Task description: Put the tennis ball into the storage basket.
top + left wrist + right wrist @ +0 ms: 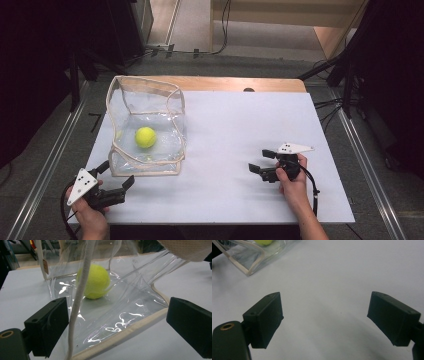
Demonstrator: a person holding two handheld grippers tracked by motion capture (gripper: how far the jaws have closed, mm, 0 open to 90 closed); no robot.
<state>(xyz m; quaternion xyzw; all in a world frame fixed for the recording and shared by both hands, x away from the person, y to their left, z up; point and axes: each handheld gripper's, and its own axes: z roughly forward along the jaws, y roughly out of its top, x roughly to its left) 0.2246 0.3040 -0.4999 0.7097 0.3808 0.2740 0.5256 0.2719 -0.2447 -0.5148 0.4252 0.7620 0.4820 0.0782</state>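
Left gripper (116, 176), fingers spread w/ nothing between, sits at the near-left corner of the clear bag (145, 127); its own view cuts the bag's top off & shows a cream strap (80, 295) across the front. One tennis ball (94, 281) lies inside the bag on the white worktop (240, 140). Right gripper (262, 160), fingers apart & empty, is well right; its view shows just a sliver of ball.
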